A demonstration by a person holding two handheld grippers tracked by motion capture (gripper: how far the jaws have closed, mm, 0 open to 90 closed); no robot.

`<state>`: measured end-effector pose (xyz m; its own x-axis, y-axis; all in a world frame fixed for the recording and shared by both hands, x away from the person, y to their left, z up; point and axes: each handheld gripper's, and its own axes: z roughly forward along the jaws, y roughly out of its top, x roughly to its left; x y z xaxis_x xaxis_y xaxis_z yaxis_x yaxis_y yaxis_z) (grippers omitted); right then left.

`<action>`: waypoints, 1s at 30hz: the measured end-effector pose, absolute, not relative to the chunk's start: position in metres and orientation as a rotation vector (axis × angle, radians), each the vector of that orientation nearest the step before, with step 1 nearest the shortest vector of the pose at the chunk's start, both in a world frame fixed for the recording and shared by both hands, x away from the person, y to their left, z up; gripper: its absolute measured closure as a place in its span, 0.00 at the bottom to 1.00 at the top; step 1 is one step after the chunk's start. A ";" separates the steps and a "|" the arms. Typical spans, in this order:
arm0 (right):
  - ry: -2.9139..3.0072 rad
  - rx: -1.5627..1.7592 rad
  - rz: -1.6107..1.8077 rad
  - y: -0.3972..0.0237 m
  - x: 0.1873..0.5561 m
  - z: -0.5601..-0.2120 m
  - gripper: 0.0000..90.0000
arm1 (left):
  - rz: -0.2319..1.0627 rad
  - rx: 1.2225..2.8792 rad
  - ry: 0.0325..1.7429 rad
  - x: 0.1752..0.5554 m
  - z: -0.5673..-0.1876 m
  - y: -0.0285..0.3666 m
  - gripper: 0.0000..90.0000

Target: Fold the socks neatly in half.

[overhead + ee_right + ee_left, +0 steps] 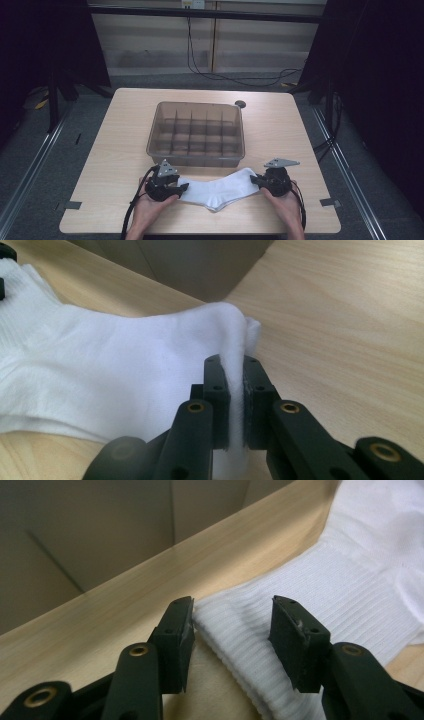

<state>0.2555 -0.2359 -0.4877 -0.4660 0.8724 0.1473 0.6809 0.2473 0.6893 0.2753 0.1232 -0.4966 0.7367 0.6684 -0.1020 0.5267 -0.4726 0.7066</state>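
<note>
A white sock (220, 187) lies flat across the front of the wooden table (120, 150), between my two grippers. My left gripper (184, 187) is at the sock's ribbed cuff end. In the left gripper view its jaws (232, 605) stand apart with the cuff (240, 645) lying between them, and the pads are not squeezing it. My right gripper (255, 180) is at the other end. In the right gripper view its jaws (235, 360) are shut on the sock's toe (232, 325), which bunches up between the pads. The rest of the sock (100, 365) stretches away to the left.
A clear plastic bin (196, 159) divided into several small compartments stands just behind the sock, in the middle of the table. A small dark round thing (240, 104) lies behind its far right corner. The table's front edge is close under both hands.
</note>
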 end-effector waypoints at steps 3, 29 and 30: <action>2.240 1.458 1.048 -0.240 0.255 -0.486 0.93 | 0.201 2.188 0.885 0.272 -0.497 0.120 0.59; 2.230 1.446 1.051 -0.253 0.268 -0.466 0.93 | 0.122 2.220 0.752 0.265 -0.495 0.102 0.63; 2.235 1.445 1.045 -0.253 0.269 -0.465 0.93 | 0.116 2.228 0.734 0.265 -0.495 0.101 0.64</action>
